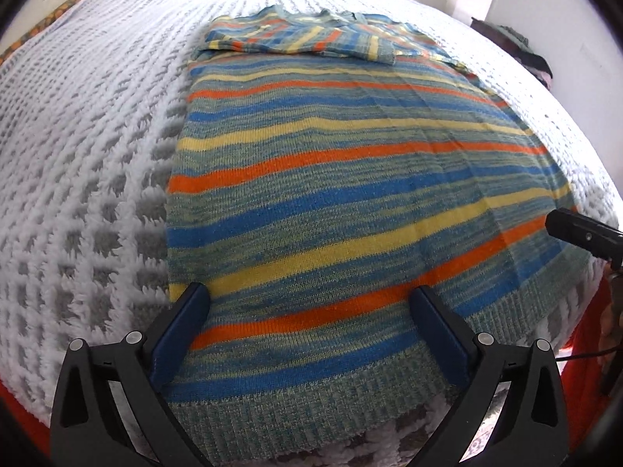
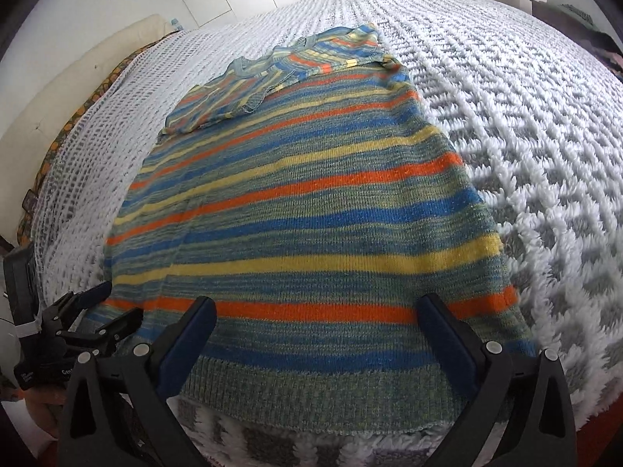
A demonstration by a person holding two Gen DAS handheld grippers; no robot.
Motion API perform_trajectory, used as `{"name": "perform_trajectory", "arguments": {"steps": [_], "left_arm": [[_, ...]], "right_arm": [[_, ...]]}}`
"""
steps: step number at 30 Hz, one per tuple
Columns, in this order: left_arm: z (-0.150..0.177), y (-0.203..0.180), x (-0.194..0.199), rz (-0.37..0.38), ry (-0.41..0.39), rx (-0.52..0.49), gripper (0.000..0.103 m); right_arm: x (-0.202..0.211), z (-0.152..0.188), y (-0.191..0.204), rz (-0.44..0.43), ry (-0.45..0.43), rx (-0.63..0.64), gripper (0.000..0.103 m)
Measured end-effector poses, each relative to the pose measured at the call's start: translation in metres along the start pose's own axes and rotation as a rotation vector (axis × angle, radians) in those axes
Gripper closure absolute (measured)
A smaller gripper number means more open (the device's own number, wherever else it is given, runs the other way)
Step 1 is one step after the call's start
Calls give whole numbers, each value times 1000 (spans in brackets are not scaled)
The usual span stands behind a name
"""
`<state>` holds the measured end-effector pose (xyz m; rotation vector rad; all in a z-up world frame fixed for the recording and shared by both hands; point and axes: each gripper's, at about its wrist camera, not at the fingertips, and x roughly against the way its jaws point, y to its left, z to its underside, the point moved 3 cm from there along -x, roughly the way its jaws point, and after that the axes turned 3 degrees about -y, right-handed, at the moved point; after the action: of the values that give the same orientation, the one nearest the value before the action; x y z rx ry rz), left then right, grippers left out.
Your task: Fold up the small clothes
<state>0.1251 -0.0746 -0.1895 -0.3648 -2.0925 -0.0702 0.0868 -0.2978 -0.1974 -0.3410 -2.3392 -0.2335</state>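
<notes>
From my left wrist view, my left tool (image 1: 311,295) hangs spread wide over the near hem of the striped sweater (image 1: 350,179), pinching nothing. The sweater lies flat on the white-and-grey blanket (image 1: 85,163) covering the bed, sleeves folded across its far end. My right tool (image 1: 584,233) pokes in at the right edge, beside the sweater's right side.

From my right wrist view, my right tool (image 2: 317,311) is also spread above the sweater's (image 2: 311,202) ribbed hem, gripping nothing. My left tool (image 2: 113,303) sits low left at the sweater's corner, its jaws apart.
</notes>
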Motion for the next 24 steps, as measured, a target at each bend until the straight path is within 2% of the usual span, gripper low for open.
{"name": "perform_trajectory", "arguments": {"steps": [24], "left_arm": [[3, -3, 1, -5, -8, -26, 0]], "right_arm": [[-2, 2, 6, 32, 2, 35, 0]]}}
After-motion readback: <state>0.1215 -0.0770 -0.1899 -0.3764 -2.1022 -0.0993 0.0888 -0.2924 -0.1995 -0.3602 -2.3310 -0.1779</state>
